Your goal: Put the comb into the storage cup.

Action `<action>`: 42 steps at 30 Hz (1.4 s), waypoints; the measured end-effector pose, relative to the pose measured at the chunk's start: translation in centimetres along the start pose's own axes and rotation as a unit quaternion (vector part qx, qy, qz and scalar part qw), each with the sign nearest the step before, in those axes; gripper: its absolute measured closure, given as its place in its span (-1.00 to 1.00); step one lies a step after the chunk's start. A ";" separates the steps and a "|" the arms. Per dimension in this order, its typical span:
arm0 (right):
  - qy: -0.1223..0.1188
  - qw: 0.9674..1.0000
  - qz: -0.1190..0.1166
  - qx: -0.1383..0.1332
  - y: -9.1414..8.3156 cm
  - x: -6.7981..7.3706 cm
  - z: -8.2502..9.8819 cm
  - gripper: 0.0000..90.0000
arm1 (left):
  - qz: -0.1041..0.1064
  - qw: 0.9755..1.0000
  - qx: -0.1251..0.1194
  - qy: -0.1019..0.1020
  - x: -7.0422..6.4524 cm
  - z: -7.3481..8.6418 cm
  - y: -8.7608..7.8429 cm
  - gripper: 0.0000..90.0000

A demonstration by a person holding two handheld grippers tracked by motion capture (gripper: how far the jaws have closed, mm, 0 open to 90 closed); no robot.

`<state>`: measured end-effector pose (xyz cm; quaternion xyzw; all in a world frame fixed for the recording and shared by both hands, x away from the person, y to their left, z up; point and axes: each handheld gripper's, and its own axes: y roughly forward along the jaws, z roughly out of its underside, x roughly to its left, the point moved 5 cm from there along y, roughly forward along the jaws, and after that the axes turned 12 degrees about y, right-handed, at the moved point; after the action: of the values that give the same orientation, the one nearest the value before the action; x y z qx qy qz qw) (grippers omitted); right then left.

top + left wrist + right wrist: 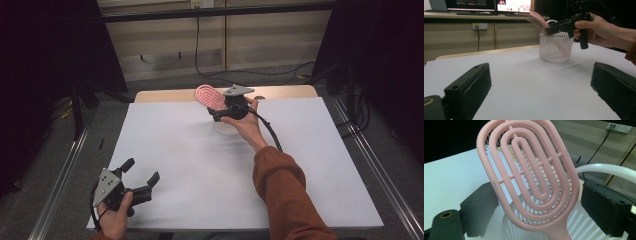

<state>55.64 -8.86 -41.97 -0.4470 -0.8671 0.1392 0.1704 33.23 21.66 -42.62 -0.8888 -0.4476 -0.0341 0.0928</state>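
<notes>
A pink oval hairbrush (209, 96) (537, 20) (529, 177) stands handle-down in a white slatted basket (555, 48) (226, 128) at the far middle of the table, its head leaning out over the rim (604, 168). My right gripper (212, 111) (547, 31) (540, 195) hovers over the basket, open, with the brush head between its jaws. One jaw lies close against the brush's edge and the other stands clear of it. My left gripper (142, 171) (539, 85) rests open at the near left corner, nothing between its jaws.
A white sheet (200, 165) covers the table, bare between the two grippers. Metal rails (60, 175) run along both sides on the floor. Cables (210, 75) lie behind the table. Monitors (489, 5) stand on a shelf beyond.
</notes>
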 end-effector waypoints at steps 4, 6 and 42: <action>0.001 1.000 -0.001 0.001 -0.2 0.0 -0.1 -0.74 | 0.000 1.000 0.000 0.001 0.0 0.0 0.0 -0.93; 0.002 1.000 -0.002 0.001 -0.2 0.0 -0.1 -0.75 | -0.001 1.000 0.000 0.001 0.0 0.0 0.0 -0.93; 0.014 0.998 0.014 -0.054 -3.4 -0.1 -0.9 -0.94 | -0.007 1.000 -0.002 -0.003 0.1 -0.1 0.1 -0.93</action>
<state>53.62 -10.78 -39.80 -0.4693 -0.8646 0.0880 0.1563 33.40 21.67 -42.49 -0.8858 -0.4542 -0.0335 0.0891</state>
